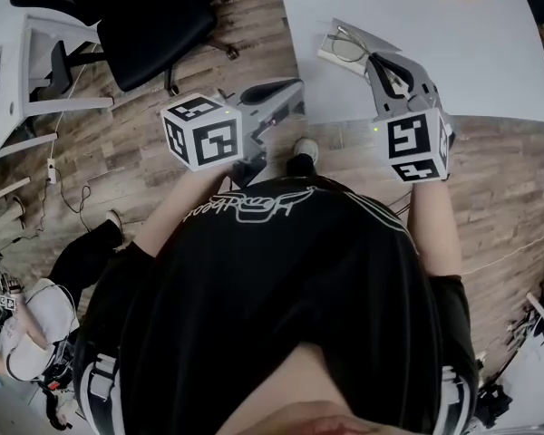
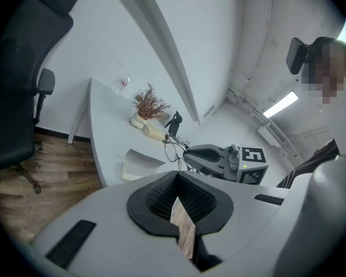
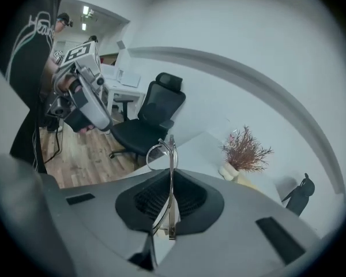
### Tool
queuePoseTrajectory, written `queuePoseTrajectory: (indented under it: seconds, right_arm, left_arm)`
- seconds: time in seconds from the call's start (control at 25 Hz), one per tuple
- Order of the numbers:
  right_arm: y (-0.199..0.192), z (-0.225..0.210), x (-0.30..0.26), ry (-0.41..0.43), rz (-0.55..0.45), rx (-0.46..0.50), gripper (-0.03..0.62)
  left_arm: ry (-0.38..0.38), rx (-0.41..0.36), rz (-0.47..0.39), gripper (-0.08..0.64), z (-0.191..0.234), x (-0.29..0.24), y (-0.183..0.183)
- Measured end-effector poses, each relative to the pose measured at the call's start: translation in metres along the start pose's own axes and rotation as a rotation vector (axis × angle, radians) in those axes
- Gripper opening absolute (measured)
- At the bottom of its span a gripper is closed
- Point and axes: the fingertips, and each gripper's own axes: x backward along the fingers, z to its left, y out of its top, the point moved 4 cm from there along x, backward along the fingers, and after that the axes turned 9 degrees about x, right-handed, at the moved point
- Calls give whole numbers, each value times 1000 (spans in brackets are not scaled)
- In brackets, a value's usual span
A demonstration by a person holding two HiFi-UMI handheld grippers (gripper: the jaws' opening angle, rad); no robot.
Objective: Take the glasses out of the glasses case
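looking down in the head view: right tongs reach over the near edge of the white bench, pinched on the thin wire glasses; glasses sit right over the open glasses case, and from this angle i cannot tell whether they touch it; left tongs hang off the bench edge over the wood floor, aimed roughly toward the case but apart from it; right hand is plainly the nearer one.

left gripper view: own tongs pressed nearly together, only a sliver of floor showing in the gap, nothing held; beyond them the case lies open on the bench, pale, nothing showing inside it; glasses hang at the tip of the right tongs, up and to the right of the case, seemingly clear of it; dried plant farther back on the bench.

right gripper view: own tongs clamped on the glasses; frame edge-on and upright in the grip, its rounded front curling out past the tips to the left; long axis runs out along the tongs; left tongs off to the left, well apart; case not in this view.

judgement: glasses look out of the case, or nearly so; case lies below and beside them, so the coming move should carry them away from it toward bare bench; left tongs are free to steady the case if needed.
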Motion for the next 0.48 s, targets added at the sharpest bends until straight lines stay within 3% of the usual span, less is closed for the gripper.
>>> queuePoseTrajectory:
  seconds: [0.48]
  right_arm:
    - [77,50,125,-188,-165,-86,18]
  left_arm:
    - [-80,-163,-49,6,-78,86,-19]
